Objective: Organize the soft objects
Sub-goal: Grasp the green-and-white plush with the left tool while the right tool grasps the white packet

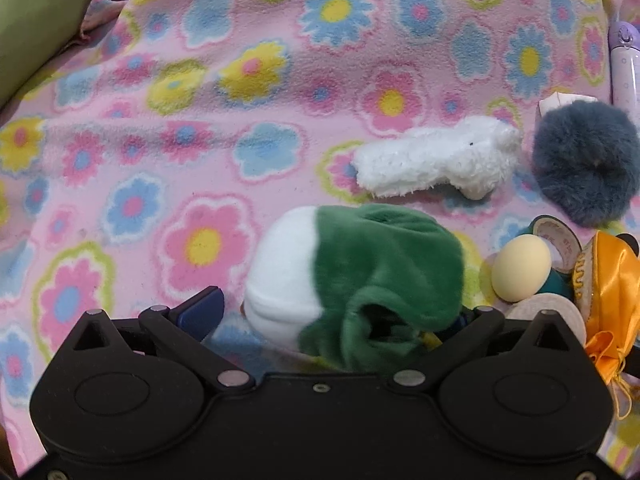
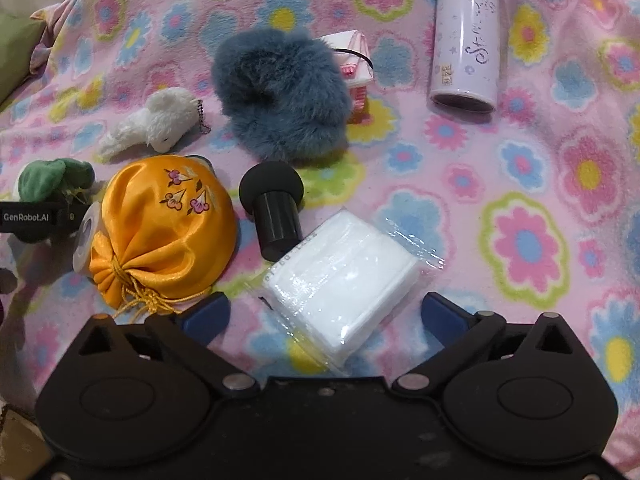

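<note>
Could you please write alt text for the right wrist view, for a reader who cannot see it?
The right tongs stand open over a clear packet of white pads on a pink flowered blanket. To its left lie an orange satin pouch and a black cylinder; beyond are a blue-grey fluffy scrunchie, a white plush toy and a lilac bottle.

A pink fleece blanket (image 2: 520,168) printed with blue, yellow and pink flowers fills both views. At upper right in the right view lies a lavender metal flask (image 2: 466,36). Centre: a black plastic cylinder with a round cap (image 2: 274,208). A green cushion (image 1: 36,16) sits at upper left in the left view.
</note>
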Motion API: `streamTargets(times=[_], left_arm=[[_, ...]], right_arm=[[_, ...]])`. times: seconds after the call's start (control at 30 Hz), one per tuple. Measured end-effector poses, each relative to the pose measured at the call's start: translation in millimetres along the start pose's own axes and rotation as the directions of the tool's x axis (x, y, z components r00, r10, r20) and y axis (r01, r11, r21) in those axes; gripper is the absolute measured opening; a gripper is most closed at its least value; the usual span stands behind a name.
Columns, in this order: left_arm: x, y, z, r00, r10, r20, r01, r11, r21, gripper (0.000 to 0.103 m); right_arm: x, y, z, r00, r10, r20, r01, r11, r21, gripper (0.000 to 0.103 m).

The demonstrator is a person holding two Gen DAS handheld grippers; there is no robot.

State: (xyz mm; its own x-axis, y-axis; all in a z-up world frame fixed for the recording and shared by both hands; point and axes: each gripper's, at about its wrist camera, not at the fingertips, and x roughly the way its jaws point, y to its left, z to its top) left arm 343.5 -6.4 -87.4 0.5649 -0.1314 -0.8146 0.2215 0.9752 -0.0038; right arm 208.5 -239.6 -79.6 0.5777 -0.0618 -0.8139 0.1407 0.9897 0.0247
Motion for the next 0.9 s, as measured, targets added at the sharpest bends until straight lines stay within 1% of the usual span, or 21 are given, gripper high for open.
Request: streamTargets(times=[0.1, 0.23, 0.3, 0.33, 0.37, 0.4, 0.43, 0.47, 0.5, 0.53, 0.57, 0.67, 0.73, 0.8, 0.9], left_arm=[[2, -5, 1, 1.0, 0.011, -0.001, -0.01, 1.0, 0.01, 0.101], [5, -5, 1, 1.0, -0.009, 0.001, 0.009, 1.0, 0.022, 0.1], [5, -3, 1, 1.0, -0.027, 0.005, 0.027, 1.0, 0.012, 0.097], [4, -2, 1, 0.999, -0.037, 0.013, 0.037, 0.999, 0.005, 0.092], [3, -1, 2, 0.999, -0.043, 0.022, 0.043, 0.999, 0.0, 0.083], [1, -1, 4, 0.999, -0.046, 0.029, 0.046, 0.999, -0.003, 0.08], [1, -1, 6, 0.998, -0.047, 0.03, 0.047, 0.999, -0.006, 0.076], [1, -1, 9, 0.998, -0.051, 0.026, 0.052, 0.999, -0.009, 0.07], [2, -2, 11, 0.998, -0.05, 0.023, 0.051, 0.999, -0.013, 0.07], [2, -2, 12, 0.998, -0.052, 0.026, 0.052, 0.998, -0.019, 0.069], [0, -1, 13, 0.998, -0.059, 0.029, 0.06, 0.998, -0.027, 0.068], [-5, -3, 12, 0.997, -0.073, 0.033, 0.074, 0.997, -0.03, 0.068], [-13, -7, 10, 0.997, -0.068, 0.047, 0.069, 0.997, -0.017, 0.068], [-24, -10, 9, 0.996, -0.059, 0.06, 0.059, 0.998, -0.002, 0.068], [-44, -10, 7, 0.995, -0.063, 0.074, 0.065, 0.998, -0.012, 0.068]], right_arm=[[1, 0, -1, 1.0, 0.007, 0.003, -0.007, 1.0, 0.004, 0.103], [3, -1, 3, 1.0, 0.009, -0.015, -0.009, 1.0, 0.013, 0.103], [3, -3, 6, 1.0, 0.019, -0.015, -0.019, 0.999, 0.031, 0.103], [3, -5, 7, 1.0, 0.027, -0.014, -0.026, 0.999, 0.048, 0.103], [2, -7, 8, 0.999, 0.034, -0.013, -0.033, 0.997, 0.066, 0.102], [2, -8, 9, 0.999, 0.03, -0.014, -0.029, 0.997, 0.076, 0.1], [1, -8, 10, 1.0, 0.017, -0.013, -0.016, 0.997, 0.079, 0.093], [0, -8, 11, 1.0, 0.001, -0.012, 0.0, 0.997, 0.074, 0.088], [0, -7, 12, 1.0, -0.011, -0.012, 0.012, 0.998, 0.067, 0.085], [-2, -7, 12, 1.0, -0.019, -0.009, 0.02, 0.998, 0.065, 0.077], [-4, -7, 12, 1.0, -0.024, -0.003, 0.025, 0.998, 0.063, 0.07], [-10, -8, 11, 1.0, -0.027, 0.002, 0.027, 0.998, 0.056, 0.066], [-15, -8, 9, 0.999, -0.033, 0.007, 0.033, 0.998, 0.054, 0.064], [-22, -9, 7, 0.999, -0.042, 0.02, 0.041, 0.998, 0.056, 0.064], [-41, -13, 5, 0.998, -0.036, 0.047, 0.032, 0.997, 0.07, 0.064]])
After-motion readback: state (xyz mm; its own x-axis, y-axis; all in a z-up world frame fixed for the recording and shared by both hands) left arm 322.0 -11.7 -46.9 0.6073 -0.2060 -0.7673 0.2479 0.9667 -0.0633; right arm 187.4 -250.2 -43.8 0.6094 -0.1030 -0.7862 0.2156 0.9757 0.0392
